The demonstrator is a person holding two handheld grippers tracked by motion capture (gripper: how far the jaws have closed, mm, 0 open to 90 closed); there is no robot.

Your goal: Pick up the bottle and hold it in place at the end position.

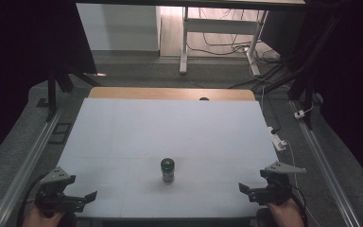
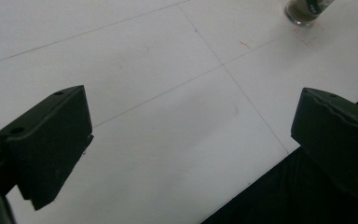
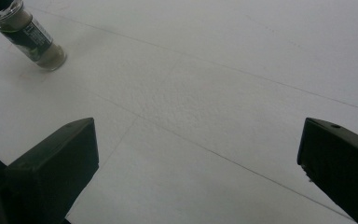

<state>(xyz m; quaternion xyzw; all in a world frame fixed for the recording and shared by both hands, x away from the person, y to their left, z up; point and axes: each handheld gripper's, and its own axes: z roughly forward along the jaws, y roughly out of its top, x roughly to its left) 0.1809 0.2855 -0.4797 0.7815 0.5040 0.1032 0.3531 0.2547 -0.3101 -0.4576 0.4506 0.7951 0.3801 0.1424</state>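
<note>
While upright near the front middle of the bench, the jar is the one thing standing on it.
Jar (image 1: 168, 170): small, glass, dark cap, dark label, pale greenish-brown fill; stands clear of both grippers, about midway between them.
Jar in the gripper views: top right corner of the left gripper view (image 2: 307, 10); top left of the right gripper view (image 3: 28, 36), cap cut off by the edge.
Bench (image 1: 170, 127): white top with thin seam lines; bare wood strip along the far edge.
Left gripper (image 1: 78, 201): front left corner of the bench, held in a hand; jaws wide apart, nothing between them, pointing toward the middle.
Right gripper (image 1: 253, 191): front right corner, held in a hand; jaws wide apart, nothing between them.
Floor (image 1: 137, 71): grey; cables and white desk legs beyond the bench.
</note>
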